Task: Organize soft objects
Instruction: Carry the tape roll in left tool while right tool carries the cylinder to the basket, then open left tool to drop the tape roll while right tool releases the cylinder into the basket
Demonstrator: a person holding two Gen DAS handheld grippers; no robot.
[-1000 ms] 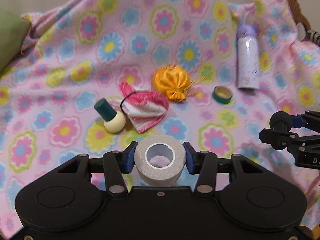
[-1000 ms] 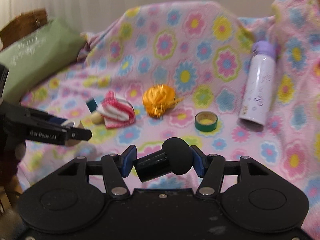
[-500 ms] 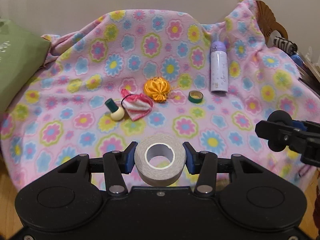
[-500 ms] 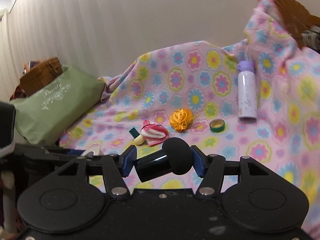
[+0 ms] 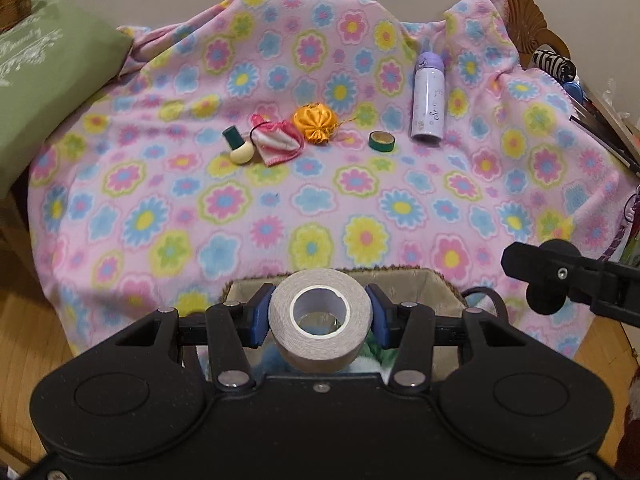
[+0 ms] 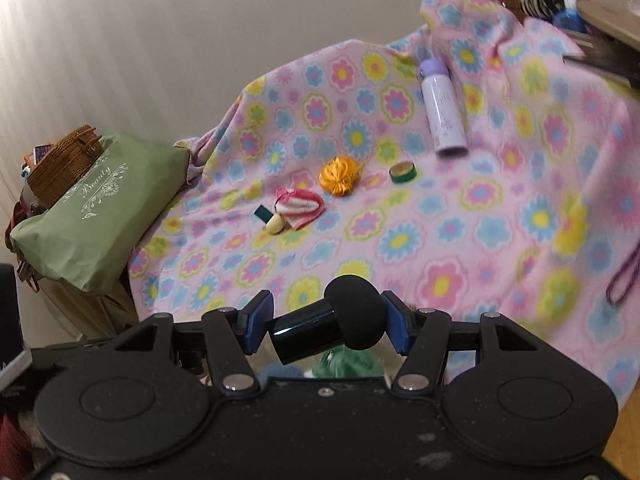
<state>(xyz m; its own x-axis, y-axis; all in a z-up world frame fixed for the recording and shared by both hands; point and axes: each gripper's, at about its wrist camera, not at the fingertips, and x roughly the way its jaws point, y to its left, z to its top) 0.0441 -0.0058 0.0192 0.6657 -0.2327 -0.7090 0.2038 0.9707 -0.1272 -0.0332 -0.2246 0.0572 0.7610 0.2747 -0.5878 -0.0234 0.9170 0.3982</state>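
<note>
Left wrist view: left gripper (image 5: 320,316) clamped on a grey roll of tape (image 5: 320,320), both blue pads pressed against its sides, hole facing the camera. Directly under the roll, a fabric-lined basket (image 5: 436,280) with fuzzy brown rim, something blue and green inside, not clear what. Beyond it, a pink flowered fleece blanket (image 5: 280,216) draped over a raised surface. In a far row on the blanket, left to right: small cream bottle with dark green cap (image 5: 239,148) lying tilted, pink-and-white striped cloth pouch (image 5: 278,142) touching it, orange fabric ball (image 5: 316,125) just beside the pouch, green tape ring (image 5: 381,141) apart, lavender-capped spray can (image 5: 429,104) lying on its side. Green cushion (image 5: 44,92) at far left. At right edge, tip of the right gripper (image 5: 548,280) holding a black round-headed item.

Right wrist view: right gripper (image 6: 326,326) closed on a black microphone (image 6: 332,326), glossy barrel against the left pad, foam head against the right pad. Same blanket (image 6: 440,240) ahead, carrying the bottle (image 6: 272,220), pouch (image 6: 300,206), orange ball (image 6: 340,176), tape ring (image 6: 403,172) and spray can (image 6: 442,112). Green cushion (image 6: 88,208) at left, printed "Beauty", with a wicker basket (image 6: 64,164) behind it.
</note>
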